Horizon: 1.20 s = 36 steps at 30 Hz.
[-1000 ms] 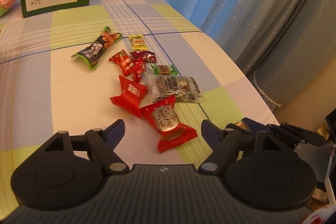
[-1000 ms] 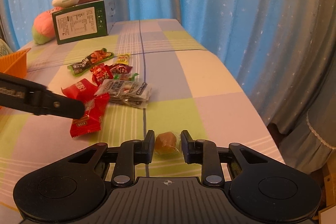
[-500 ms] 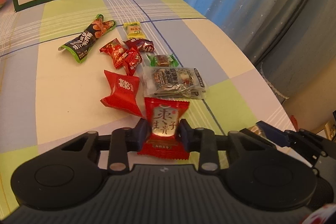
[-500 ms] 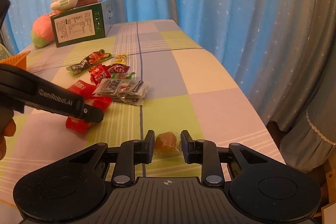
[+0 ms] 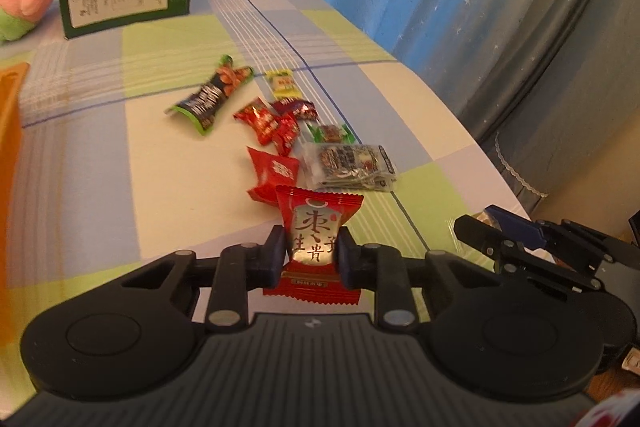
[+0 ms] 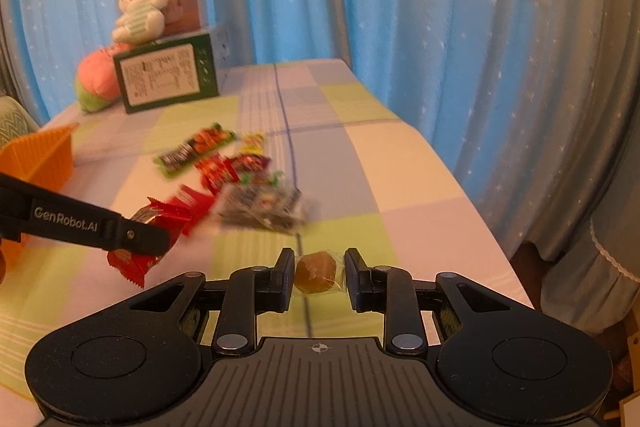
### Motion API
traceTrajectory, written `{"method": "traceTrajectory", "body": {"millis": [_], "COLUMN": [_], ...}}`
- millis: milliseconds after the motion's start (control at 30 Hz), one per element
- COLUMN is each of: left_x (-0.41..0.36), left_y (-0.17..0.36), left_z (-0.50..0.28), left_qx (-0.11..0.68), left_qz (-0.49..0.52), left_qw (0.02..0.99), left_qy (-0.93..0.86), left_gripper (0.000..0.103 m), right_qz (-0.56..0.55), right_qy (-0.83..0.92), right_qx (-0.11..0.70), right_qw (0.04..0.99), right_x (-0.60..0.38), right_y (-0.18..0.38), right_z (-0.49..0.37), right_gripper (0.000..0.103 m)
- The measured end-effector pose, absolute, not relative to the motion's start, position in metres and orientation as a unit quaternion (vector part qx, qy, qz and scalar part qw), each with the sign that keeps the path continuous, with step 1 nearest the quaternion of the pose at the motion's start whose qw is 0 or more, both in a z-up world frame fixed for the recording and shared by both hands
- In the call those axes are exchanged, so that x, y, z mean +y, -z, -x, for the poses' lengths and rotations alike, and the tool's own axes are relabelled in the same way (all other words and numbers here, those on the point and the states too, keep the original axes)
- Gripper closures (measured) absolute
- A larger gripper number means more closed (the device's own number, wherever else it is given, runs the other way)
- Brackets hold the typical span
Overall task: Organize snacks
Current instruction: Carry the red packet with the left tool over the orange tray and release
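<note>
My left gripper [image 5: 312, 255] is shut on a red snack packet with gold characters [image 5: 316, 227] and holds it just above the tablecloth; the packet also shows in the right wrist view [image 6: 136, 255]. My right gripper [image 6: 318, 273] is shut on a small brown candy in clear wrap [image 6: 316, 273]. Several more snacks lie in a cluster ahead: a red packet [image 5: 274, 175], a clear multi-pack [image 5: 352, 167], small red candies [image 5: 268, 121], a green-black bar [image 5: 208, 99] and a yellow sachet [image 5: 284, 85].
An orange basket [image 6: 36, 163] stands at the left, its corner also in the left wrist view [image 5: 10, 115]. A green box [image 6: 168, 79] with plush toys [image 6: 140, 7] sits at the table's far end. Blue curtains hang beyond the right edge.
My left gripper closed on the red packet and lifted it off the table, swinging left. My right gripper keeps its hold on the brown candy and has risen slightly.
</note>
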<state>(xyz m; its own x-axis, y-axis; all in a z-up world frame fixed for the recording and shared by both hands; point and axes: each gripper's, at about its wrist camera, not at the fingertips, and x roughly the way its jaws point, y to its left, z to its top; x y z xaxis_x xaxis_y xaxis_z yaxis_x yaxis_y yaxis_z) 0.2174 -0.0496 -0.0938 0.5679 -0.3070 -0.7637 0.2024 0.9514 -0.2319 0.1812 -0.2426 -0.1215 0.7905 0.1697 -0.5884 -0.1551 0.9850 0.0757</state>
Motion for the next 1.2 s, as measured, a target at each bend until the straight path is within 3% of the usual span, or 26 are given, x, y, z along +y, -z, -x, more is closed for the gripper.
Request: {"method": "traceTrajectory", "body": {"millis": [567, 1200], "left_x": [0.085, 0.221], "left_y": [0.016, 0.040], "left_z": [-0.170, -0.140], "left_qx": [0.396, 0.417], "left_qz": [0.067, 0.084], "left_qw": [0.915, 0.902], "left_qy": [0.032, -0.070], "left_gripper": [0.079, 0.079], "right_qz": [-0.017, -0.005], "right_qy": [-0.230, -0.335], "right_qx": [0.277, 0.325], "right_qw": [0.933, 0.884], "right_x": [-0.121, 0.032], "right_y": [0.034, 0.062], "right_z": [-0.192, -0.196], "right_gripper": [0.076, 0.076]}}
